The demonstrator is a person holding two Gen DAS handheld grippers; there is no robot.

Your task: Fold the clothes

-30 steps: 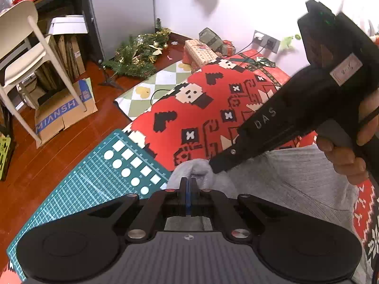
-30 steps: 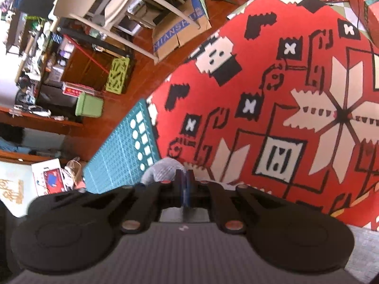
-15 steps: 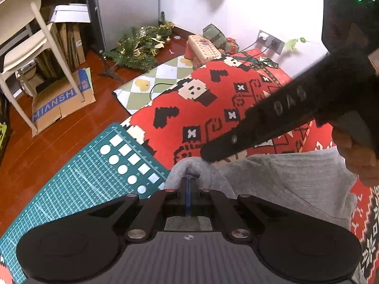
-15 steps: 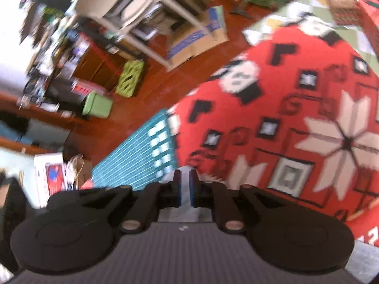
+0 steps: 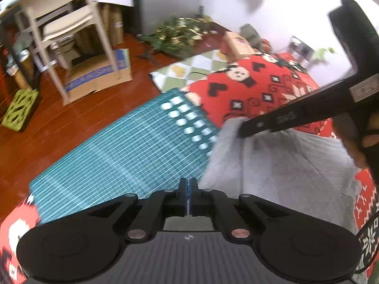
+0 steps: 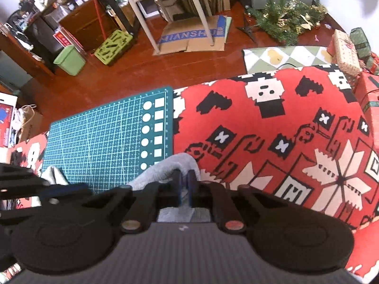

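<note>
Left wrist view: the left gripper (image 5: 188,187), lower centre, has its jaws pressed together with nothing visibly between them. A grey garment (image 5: 279,170) lies at right over a green cutting mat (image 5: 123,156) and a red patterned blanket (image 5: 248,94).

Right wrist view: the right gripper (image 6: 186,177) is closing, its tips pinching the grey garment's edge at lower centre.
</note>
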